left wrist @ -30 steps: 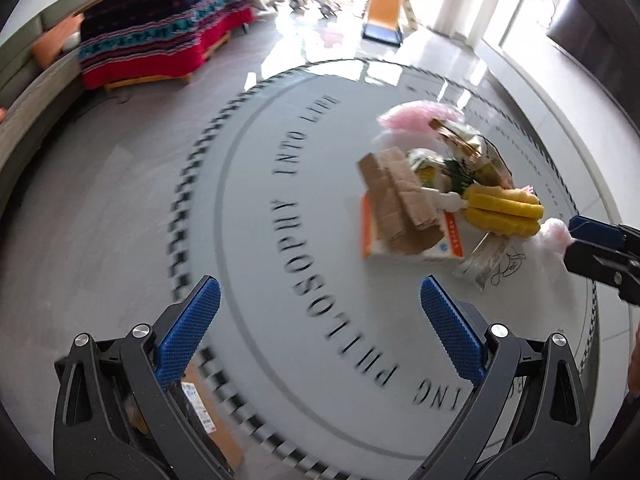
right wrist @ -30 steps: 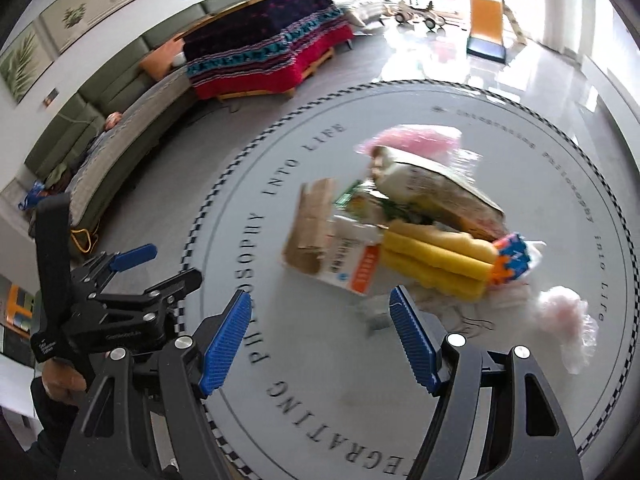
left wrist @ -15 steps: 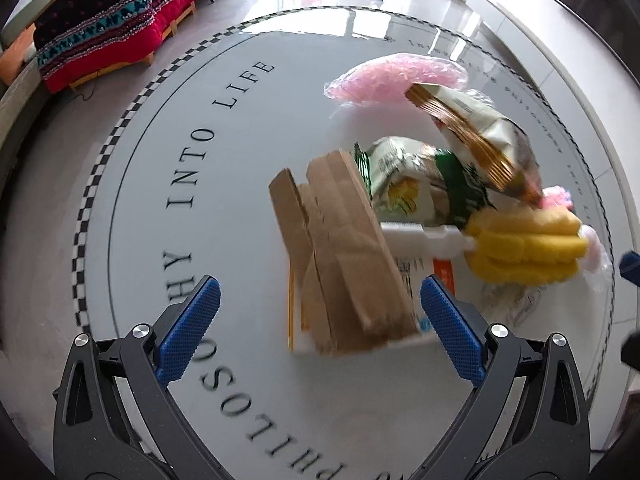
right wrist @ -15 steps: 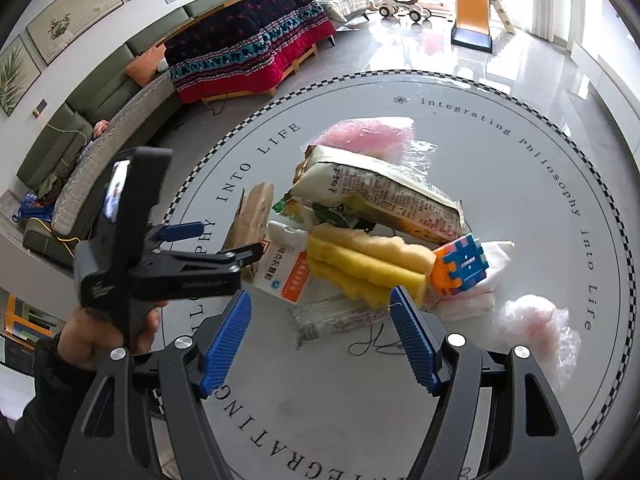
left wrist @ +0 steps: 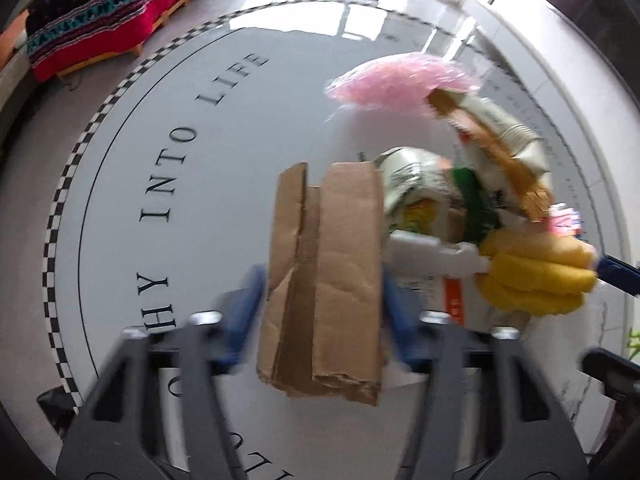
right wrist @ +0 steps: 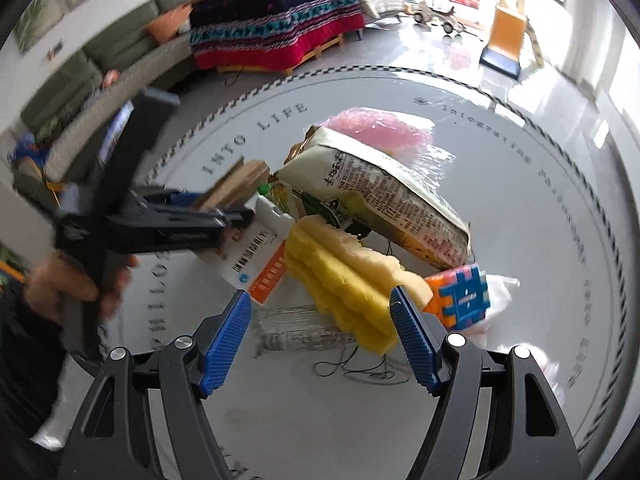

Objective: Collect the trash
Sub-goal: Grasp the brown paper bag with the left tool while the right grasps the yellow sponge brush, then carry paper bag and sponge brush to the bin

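Where the trash pile lies on the round grey table (right wrist: 500, 200), the folded brown cardboard (left wrist: 324, 276) sits between the left gripper (left wrist: 322, 316) fingers, pads just beside or touching its edges; motion blur prevents confirming a clamp. Beyond the right-hand pad lie a printed snack bag (right wrist: 384, 196) and yellow foam (right wrist: 348, 284). The right gripper (right wrist: 318, 340) stands spread wide and empty, its right pad touching the foam's near end.
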Motion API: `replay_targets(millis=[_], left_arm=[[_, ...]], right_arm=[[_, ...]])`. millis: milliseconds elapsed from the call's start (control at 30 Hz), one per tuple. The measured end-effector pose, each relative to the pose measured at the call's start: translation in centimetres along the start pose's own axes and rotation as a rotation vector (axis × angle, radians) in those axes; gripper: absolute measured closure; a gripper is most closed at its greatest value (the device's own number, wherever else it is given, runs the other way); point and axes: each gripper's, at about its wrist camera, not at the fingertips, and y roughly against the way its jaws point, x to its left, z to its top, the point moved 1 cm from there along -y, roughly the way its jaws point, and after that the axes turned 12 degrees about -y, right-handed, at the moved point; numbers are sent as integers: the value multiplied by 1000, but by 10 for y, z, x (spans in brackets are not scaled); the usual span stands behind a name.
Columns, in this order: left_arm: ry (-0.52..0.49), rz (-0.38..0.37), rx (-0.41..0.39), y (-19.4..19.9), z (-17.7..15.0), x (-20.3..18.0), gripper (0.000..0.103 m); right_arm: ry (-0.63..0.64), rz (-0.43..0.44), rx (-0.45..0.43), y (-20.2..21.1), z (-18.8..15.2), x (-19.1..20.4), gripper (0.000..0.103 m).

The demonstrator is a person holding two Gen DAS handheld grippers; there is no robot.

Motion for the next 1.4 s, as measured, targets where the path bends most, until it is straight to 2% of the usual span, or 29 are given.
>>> replay_targets(millis=[33, 200, 333, 400, 433, 533, 733, 867, 1133, 1400], left_arm=[[-8, 8, -4, 2, 0, -1, 67], [-34, -12, -39, 12, -6, -3, 67], [-36, -34, -45, 16, -8, -2, 67], [-41, -44, -50, 18, -9, -4, 67], [-43, -51, -54, 19, -9, -5, 67], [-53, -62, -63, 21, -10, 4, 67], [-54, -80, -107, 41, -15, 5, 67], [-61, -88, -140, 62, -26, 4, 67], [-45, -83, -199, 107, -71, 14, 67], [6, -46, -260, 148, -129, 38, 67]], right_arm=[[48, -28, 1, -3, 1, 4, 30], [208, -114, -1, -18, 10, 14, 31], [315, -186, 58, -43, 12, 25, 31], [366, -245, 57, -52, 9, 30, 42], [376, -245, 53, -51, 8, 32, 47], [361, -204, 47, -38, 6, 33, 56], [290, -141, 19, -3, 3, 33, 58], [199, -99, -21, 21, -1, 39, 58], [95, -43, -71, 44, -15, 69, 57], [25, 68, -107, 56, -29, 125, 57]])
